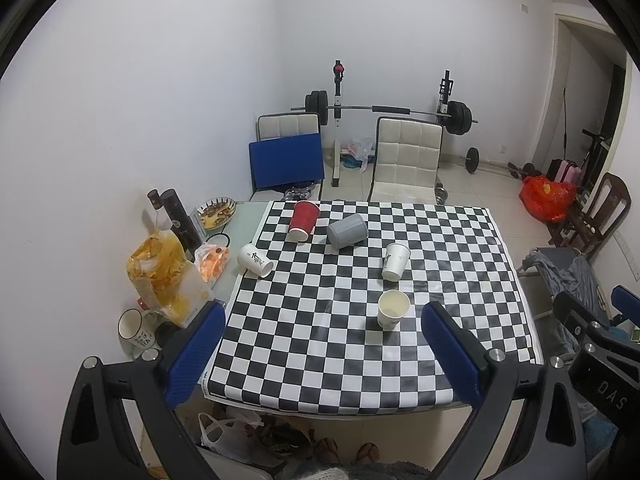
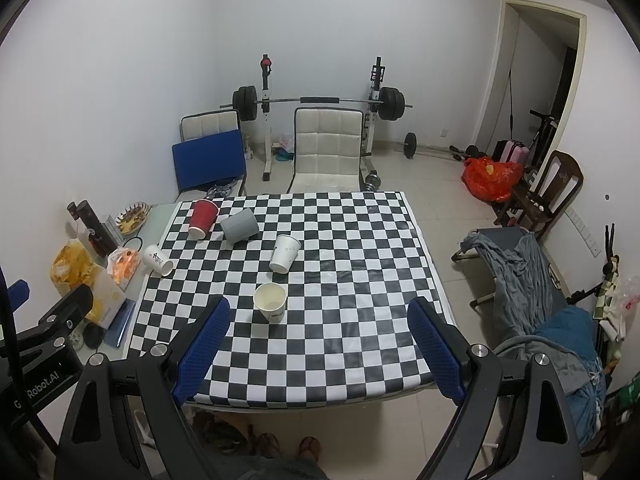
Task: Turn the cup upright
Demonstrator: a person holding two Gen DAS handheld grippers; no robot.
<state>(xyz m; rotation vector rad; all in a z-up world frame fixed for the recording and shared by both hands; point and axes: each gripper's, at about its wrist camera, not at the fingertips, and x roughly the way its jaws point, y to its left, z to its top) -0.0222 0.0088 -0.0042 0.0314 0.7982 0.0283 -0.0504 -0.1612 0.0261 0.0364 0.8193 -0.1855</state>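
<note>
Both grippers, left gripper [image 1: 324, 354] and right gripper [image 2: 320, 350], are hovering with jaws spread; beyond them, the tipped paper cup [image 2: 284, 259] is looking light and crushable, so pinch its wall gently.

Checkered table [image 1: 460, 280] carries five cups [image 1: 393, 309].

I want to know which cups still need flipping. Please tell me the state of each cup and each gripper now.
Nearest white cup: upright, mouth up.
Middle white cup: upside down.
Left white cup: on its side.
Red cup: upside down.
Grey cup: on its side.
Left gripper: open, holding nothing.
Right gripper: open, holding nothing.
</note>
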